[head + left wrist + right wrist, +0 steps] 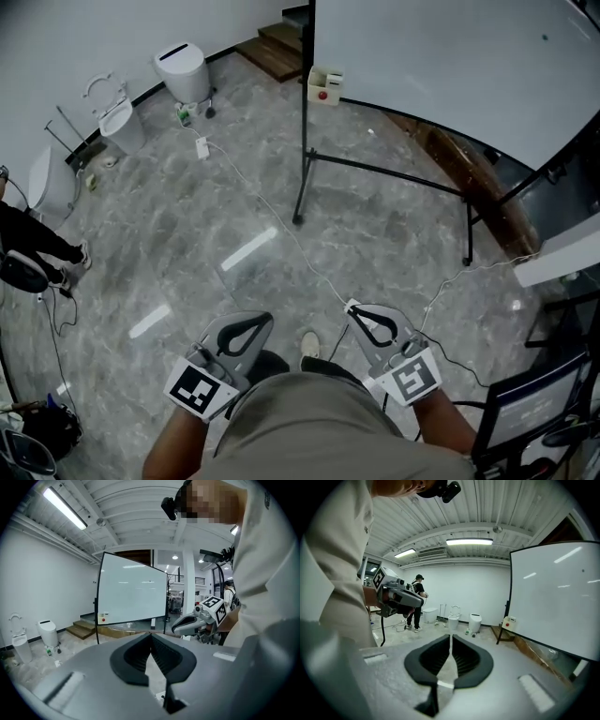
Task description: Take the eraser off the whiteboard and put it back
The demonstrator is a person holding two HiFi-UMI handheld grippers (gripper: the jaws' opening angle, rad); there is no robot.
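Currently the left gripper [255, 323] and right gripper [359, 314] are both closed on nothing. The eraser [324, 86], apparently the cream box at the lower corner of the whiteboard [450, 66], lies well ahead of both. Approach squarely and open the jaws before contact.

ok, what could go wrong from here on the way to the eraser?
The white cable lies across the floor between the person and the whiteboard: a likely trip hazard. The left gripper and right gripper are shut and empty; one must open before reaching the eraser, which sits beside the stand post.
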